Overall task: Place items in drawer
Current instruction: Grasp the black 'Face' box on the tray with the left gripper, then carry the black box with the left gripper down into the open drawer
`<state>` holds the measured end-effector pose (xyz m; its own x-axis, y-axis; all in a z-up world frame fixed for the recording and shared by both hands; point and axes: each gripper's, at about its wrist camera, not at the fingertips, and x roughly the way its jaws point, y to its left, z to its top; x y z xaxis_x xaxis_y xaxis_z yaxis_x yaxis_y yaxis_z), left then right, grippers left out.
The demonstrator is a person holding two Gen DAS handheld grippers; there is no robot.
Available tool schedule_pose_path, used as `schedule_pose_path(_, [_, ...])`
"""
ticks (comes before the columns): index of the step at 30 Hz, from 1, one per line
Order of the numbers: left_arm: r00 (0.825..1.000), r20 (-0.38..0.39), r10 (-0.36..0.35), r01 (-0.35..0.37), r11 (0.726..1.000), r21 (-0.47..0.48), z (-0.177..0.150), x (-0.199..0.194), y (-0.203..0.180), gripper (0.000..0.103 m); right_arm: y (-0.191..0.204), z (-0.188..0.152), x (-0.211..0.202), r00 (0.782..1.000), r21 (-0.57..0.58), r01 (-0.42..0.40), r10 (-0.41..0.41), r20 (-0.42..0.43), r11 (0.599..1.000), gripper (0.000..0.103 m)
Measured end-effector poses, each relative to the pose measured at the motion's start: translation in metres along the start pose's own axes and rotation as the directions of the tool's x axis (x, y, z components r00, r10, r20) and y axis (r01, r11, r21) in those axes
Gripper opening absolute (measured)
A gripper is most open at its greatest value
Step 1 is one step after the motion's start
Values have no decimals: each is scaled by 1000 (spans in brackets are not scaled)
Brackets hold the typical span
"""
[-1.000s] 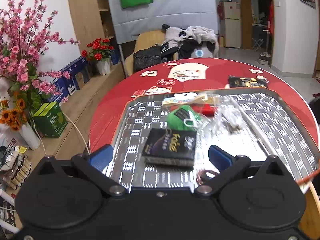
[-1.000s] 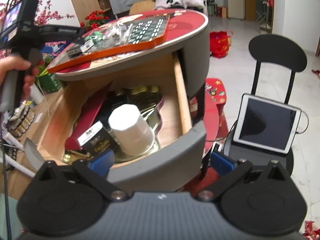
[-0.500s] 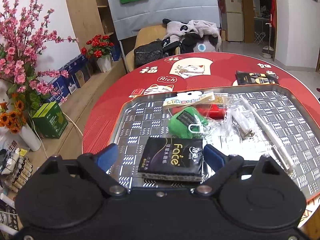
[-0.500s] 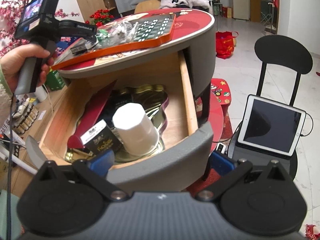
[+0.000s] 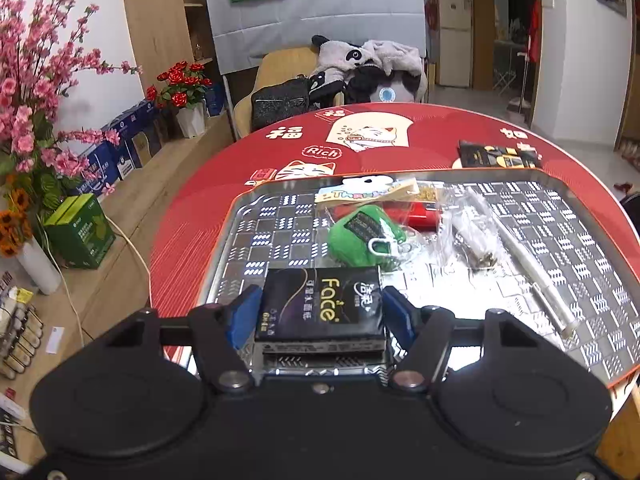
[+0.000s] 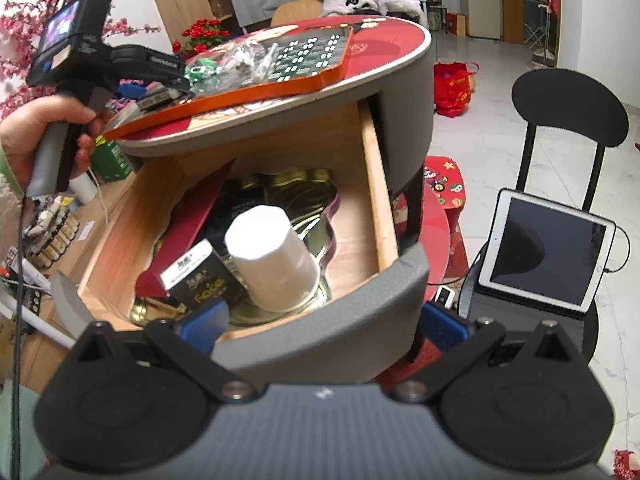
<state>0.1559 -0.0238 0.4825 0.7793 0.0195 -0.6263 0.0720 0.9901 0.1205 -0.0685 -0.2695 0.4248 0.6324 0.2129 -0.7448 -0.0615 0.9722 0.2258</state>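
1. The left gripper (image 5: 320, 314) straddles the black "Face" tissue pack (image 5: 322, 306), which lies at the near edge of the patterned metal tray (image 5: 260, 236) on the red round table (image 5: 208, 208). Its blue pads (image 5: 245, 314) sit just beside or against the pack's two short sides; I cannot tell whether they press yet, so I judge the grasp as closing rather than secured.
2. To do this step well, squeeze squarely on the short sides and low on the pack, so the soft wrapper does not buckle or slip out. Lift straight up before swinging away, since the green plush keychain (image 5: 362, 236) touches the pack's far edge and could drag along.
3. Further right on the tray lie crinkled clear bags (image 5: 468, 232) and a long silver pen (image 5: 532, 276), well clear of the grasp.
4. The right gripper (image 6: 322, 320) hangs spread wide at the grey front of the open drawer (image 6: 360, 320), pinching nothing. Inside, toward the drawer's left front corner, another "Face" pack (image 6: 204, 276) leans beside a white paper cup (image 6: 276, 260) standing on a gold tin lid (image 6: 308, 196). Bare wood along the drawer's right side looks the easiest landing spot.
5. Compared with a second ago, the left gripper has advanced over the tray's near edge and narrowed from wide apart to hugging the pack. The right gripper has barely shifted, and the drawer contents lie as they did.
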Motion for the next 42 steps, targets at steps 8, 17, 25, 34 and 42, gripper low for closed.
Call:
schedule_pose_path(8, [1000, 25, -6, 6, 1000, -6, -8, -9, 5, 65, -1, 1, 4, 1000, 4, -4, 4, -9, 1000, 102])
schedule_pose_path(17, [997, 73, -17, 18, 1000, -10, -16, -40, 9, 65, 0, 0, 4, 1000, 7, -1, 1, -8, 1000, 102])
schedule_pose_path(25, [989, 145, -40, 38, 999, 20, -16, -94, 4, 65, -1, -1, 4, 1000, 14, -6, 6, -7, 1000, 102])
schedule_pose_path(34, [988, 86, -128, 123, 990, 68, -39, -123, -15, 65, -2, -1, 4, 1000, 17, -9, 9, -5, 1000, 102])
schedule_pose_path(42, [979, -14, -201, 201, 976, 86, -73, -115, -30, 65, -1, 0, 4, 1000, 15, -1, 2, -5, 1000, 102])
